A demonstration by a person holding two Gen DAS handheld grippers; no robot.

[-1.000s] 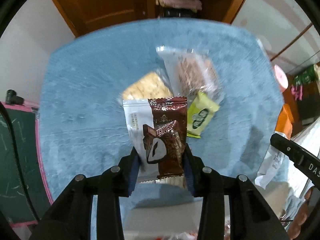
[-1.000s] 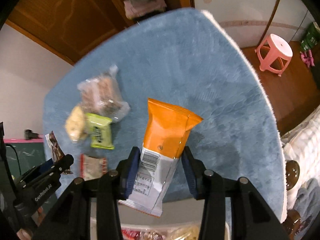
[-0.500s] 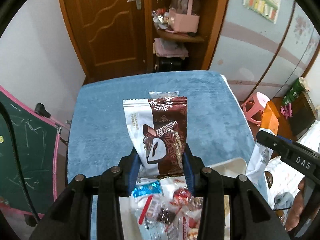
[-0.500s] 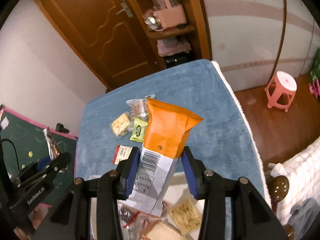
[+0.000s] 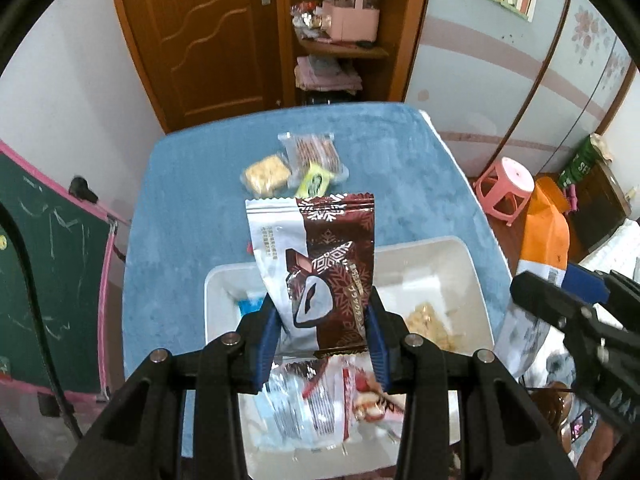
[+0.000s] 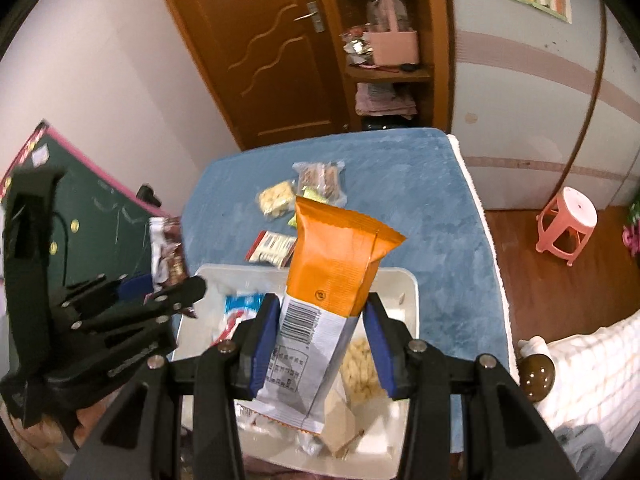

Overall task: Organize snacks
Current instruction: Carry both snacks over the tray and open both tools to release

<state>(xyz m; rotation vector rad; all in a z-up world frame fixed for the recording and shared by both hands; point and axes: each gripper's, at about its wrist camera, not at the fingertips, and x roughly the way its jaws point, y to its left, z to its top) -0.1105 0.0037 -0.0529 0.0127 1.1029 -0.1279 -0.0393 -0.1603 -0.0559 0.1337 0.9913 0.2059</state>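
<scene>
Left wrist view: the left gripper pinches the brown chocolate packet upright, its long axis toward 12 o'clock, directly above the white bin. Right wrist view: the right gripper clamps the orange packet, tilted toward 1 o'clock, likewise over the bin; both look equally placed for release.

A brown wooden door is seen far ahead of the claw; beside it, a shelf bearing a pink basket; a pink stool — off to the right — stands on the floor; a green chalkboard is set at the left.
</scene>
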